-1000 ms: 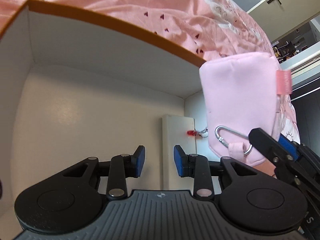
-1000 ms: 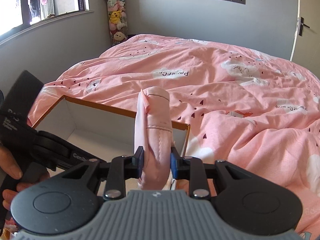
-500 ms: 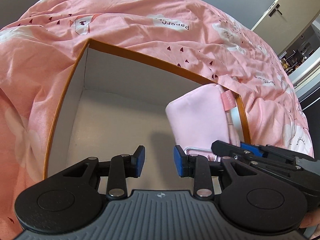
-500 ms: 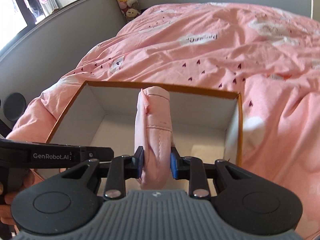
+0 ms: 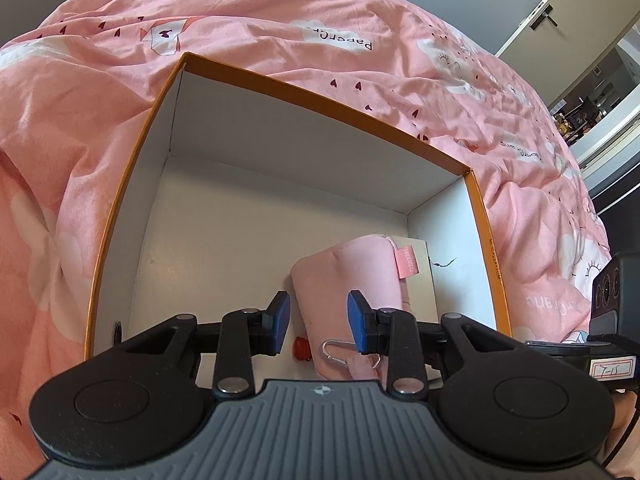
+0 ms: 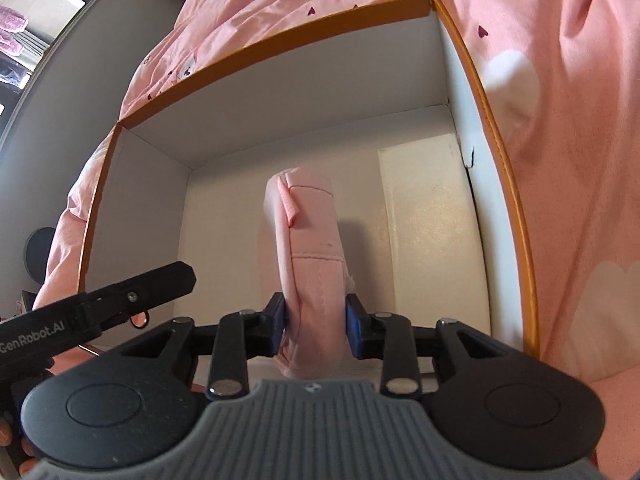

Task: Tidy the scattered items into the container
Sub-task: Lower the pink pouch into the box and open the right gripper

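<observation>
A pink fabric pouch point(image 6: 310, 236) with a silver carabiner point(image 5: 338, 353) is down inside the orange-rimmed white box point(image 5: 320, 92), which also shows in the right wrist view point(image 6: 280, 40). My right gripper point(image 6: 315, 326) is shut on the pouch's near end. In the left wrist view the pouch point(image 5: 352, 276) rests on the box floor on a flat white slab point(image 6: 430, 216). My left gripper point(image 5: 319, 322) is open and empty above the box's near side, with the pouch showing beyond its fingers. A small red item point(image 5: 301, 348) lies beside the pouch.
The box sits on a bed with a pink patterned duvet point(image 5: 280, 20). A grey wall and window are at the left point(image 6: 24, 40). A door and cabinet are at the back right point(image 5: 560, 20). My left gripper's body point(image 6: 120, 300) crosses the box's left side.
My right gripper has lowered the pouch from above the box rim down into the box. My left gripper has pulled back and up, so the whole box is now in its view.
</observation>
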